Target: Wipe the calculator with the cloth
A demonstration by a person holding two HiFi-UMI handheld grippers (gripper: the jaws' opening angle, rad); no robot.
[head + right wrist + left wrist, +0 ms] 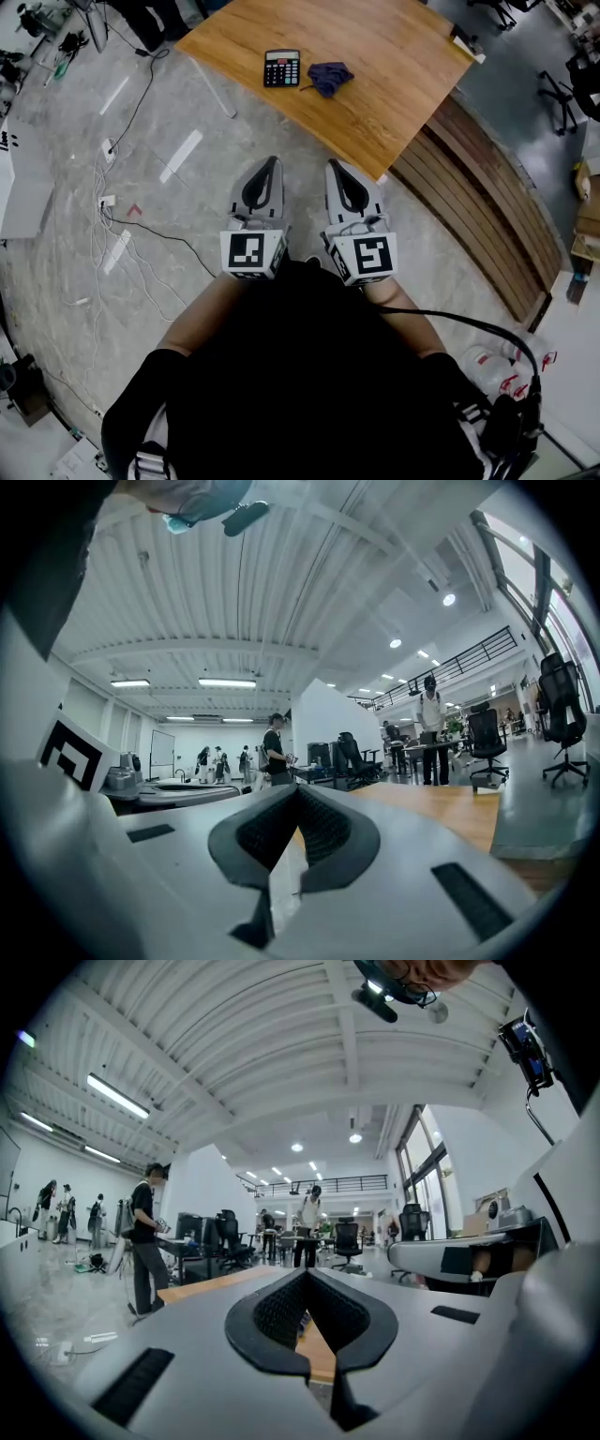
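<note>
A black calculator point(281, 68) lies on the wooden table point(394, 84), with a crumpled dark blue cloth point(329, 77) just to its right. Both grippers are held side by side close to the person's body, well short of the table. My left gripper point(273, 161) is shut with nothing in it, and its tips meet in the left gripper view point(306, 1272). My right gripper point(333, 165) is shut and empty too, its tips also meeting in the right gripper view point(296, 788). Both point level toward the table.
Cables point(117, 202) and a power strip lie on the grey floor at the left. A stepped wooden platform point(487, 216) runs along the table's right side. Office chairs point(561, 94) stand at the far right. Several people stand among desks in the room beyond.
</note>
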